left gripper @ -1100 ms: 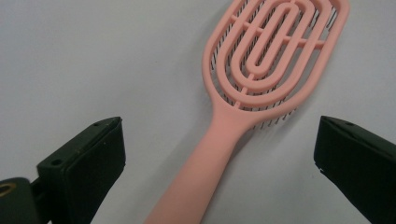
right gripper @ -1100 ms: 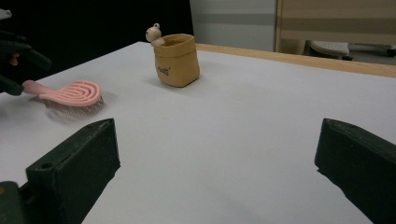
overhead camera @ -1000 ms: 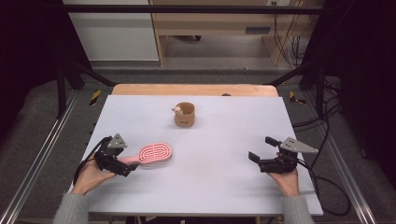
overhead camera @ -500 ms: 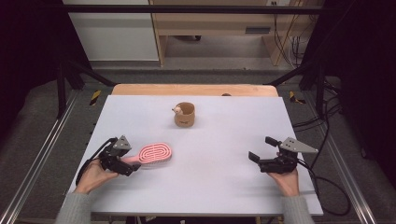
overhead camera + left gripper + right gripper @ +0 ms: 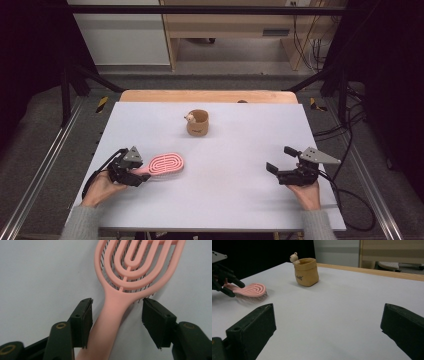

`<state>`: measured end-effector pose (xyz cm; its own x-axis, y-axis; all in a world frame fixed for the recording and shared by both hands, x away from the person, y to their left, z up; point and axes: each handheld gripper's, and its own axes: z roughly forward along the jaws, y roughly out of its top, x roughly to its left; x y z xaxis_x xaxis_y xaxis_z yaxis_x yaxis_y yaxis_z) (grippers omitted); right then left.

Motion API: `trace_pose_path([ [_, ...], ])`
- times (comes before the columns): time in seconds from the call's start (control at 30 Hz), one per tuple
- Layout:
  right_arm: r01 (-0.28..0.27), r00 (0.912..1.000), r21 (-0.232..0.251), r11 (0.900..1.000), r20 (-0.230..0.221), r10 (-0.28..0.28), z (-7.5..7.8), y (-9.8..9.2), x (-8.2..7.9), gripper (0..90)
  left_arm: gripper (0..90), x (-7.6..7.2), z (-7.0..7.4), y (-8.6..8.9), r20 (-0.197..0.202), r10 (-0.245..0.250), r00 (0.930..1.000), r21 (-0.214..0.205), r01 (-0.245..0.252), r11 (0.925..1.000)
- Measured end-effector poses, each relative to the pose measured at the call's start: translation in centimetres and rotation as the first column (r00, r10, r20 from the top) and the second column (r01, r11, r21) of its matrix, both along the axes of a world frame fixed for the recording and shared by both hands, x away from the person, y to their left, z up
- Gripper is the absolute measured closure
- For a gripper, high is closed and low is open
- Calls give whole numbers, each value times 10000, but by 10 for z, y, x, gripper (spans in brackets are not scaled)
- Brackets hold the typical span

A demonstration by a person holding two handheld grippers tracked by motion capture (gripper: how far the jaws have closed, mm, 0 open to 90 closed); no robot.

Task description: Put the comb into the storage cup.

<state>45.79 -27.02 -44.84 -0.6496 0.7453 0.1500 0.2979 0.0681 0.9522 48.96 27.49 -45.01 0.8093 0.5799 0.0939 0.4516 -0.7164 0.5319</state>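
Observation:
A pink vented hairbrush (image 5: 167, 163) (image 5: 132, 265) (image 5: 252, 289) lies on the white table (image 5: 240, 200) at the front left, handle toward the person's left hand. My left gripper (image 5: 142, 175) (image 5: 117, 301) straddles that handle. Its jaws have just been closing; the left pad sits almost against the handle and a gap remains at the right pad, so it is open. My right gripper (image 5: 280, 159) (image 5: 328, 308) rests at the front right, wide open, with only bare table between its jaws. From the right gripper view, the left gripper (image 5: 233, 288) is seen at the brush's handle.
A small tan bag-shaped cup (image 5: 198, 123) (image 5: 306, 272) with a little bear figure on its rim stands at the table's middle back. A wooden strip (image 5: 210, 96) runs along the far edge. Metal rails (image 5: 45, 165) flank the table, and cables trail at the right.
The left gripper's jaws have narrowed around the brush's handle and the hand has shifted slightly. The brush, cup and right gripper have stayed in place.

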Motion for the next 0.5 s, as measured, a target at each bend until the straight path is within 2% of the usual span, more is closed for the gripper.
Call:
trace_pose_path([
  [0.37,1,10000,13,10000,-14,0,0,0,0,3,540,2,-3,-1,-126,-94,9999,125,95,9999],
  [0.5,-2,10000,3,10000,-1,2,0,0,0,3,550,2,-3,-1,-145,-83,9999,98,85,9999],
])
